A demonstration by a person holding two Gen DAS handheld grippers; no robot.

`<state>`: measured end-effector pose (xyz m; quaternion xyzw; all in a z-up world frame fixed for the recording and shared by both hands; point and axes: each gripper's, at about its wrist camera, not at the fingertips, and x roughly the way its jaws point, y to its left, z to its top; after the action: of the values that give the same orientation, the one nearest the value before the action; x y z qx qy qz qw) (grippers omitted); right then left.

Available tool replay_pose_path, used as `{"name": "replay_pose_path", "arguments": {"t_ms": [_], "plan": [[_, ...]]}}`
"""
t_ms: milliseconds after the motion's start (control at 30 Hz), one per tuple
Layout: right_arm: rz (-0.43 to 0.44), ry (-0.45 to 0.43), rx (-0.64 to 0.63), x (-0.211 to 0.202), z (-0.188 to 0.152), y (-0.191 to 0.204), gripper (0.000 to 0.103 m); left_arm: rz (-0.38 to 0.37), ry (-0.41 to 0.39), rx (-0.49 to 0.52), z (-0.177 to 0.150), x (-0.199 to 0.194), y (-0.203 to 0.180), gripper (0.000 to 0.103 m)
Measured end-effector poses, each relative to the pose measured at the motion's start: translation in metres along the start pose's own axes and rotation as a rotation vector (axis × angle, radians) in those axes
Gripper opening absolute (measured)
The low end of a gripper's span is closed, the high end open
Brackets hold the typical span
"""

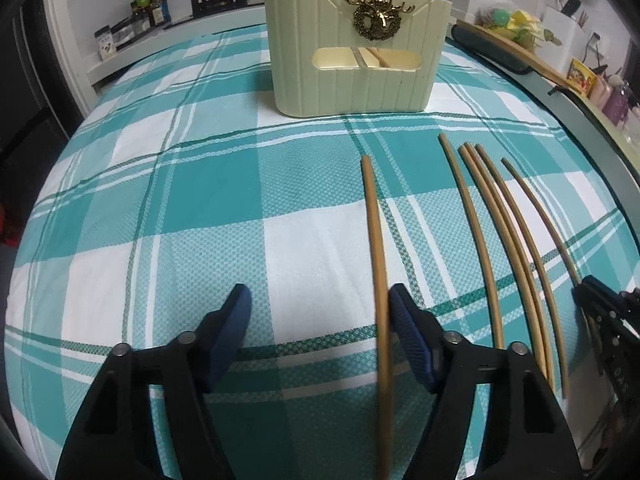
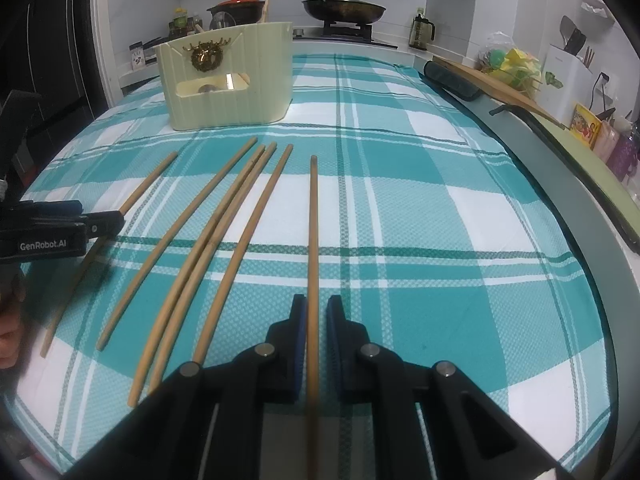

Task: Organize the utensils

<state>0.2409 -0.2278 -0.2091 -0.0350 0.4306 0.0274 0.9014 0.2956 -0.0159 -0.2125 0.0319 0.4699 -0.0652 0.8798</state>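
Observation:
Several bamboo chopsticks lie side by side on the teal-and-white checked cloth [image 1: 200,200]. A cream utensil holder [image 1: 352,48] with a gold deer badge stands at the far side; it also shows in the right wrist view [image 2: 228,80] with sticks inside. My left gripper [image 1: 320,304] is open, and one chopstick [image 1: 376,260] lies between its fingers beside the right pad. My right gripper [image 2: 316,312] stands narrowly open around another chopstick [image 2: 313,240]; the pads look just apart from it. The right gripper shows at the edge of the left wrist view [image 1: 608,312].
A rolled dark mat and a wooden board [image 2: 480,76] lie along the right counter edge. A stove with a frying pan [image 2: 344,10] and a red-lidded pot [image 2: 240,6] stands behind. Bottles and jars line the back left.

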Motion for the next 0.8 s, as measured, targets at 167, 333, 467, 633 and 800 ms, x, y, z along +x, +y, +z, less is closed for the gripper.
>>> {"name": "replay_pose_path", "arguments": {"t_ms": [167, 333, 467, 633, 800], "plan": [[-0.009, 0.004, -0.013, -0.001, 0.0, 0.002, 0.011, -0.021, 0.004, 0.026, -0.008, -0.007, -0.003, 0.01], [-0.013, 0.009, -0.026, -0.002, 0.0, 0.002, 0.011, -0.04, 0.007, 0.008, -0.017, -0.012, 0.006, 0.005], [-0.016, 0.012, -0.037, -0.003, -0.002, 0.002, 0.01, -0.069, 0.023, -0.027, -0.028, -0.021, 0.02, 0.005], [-0.01, 0.026, -0.029, -0.005, -0.005, -0.005, 0.01, -0.115, 0.047, -0.057, -0.042, -0.03, 0.031, 0.007], [0.044, 0.058, -0.004, -0.007, -0.004, -0.011, 0.021, -0.137, 0.057, -0.06, -0.043, -0.036, 0.035, 0.057]]}}
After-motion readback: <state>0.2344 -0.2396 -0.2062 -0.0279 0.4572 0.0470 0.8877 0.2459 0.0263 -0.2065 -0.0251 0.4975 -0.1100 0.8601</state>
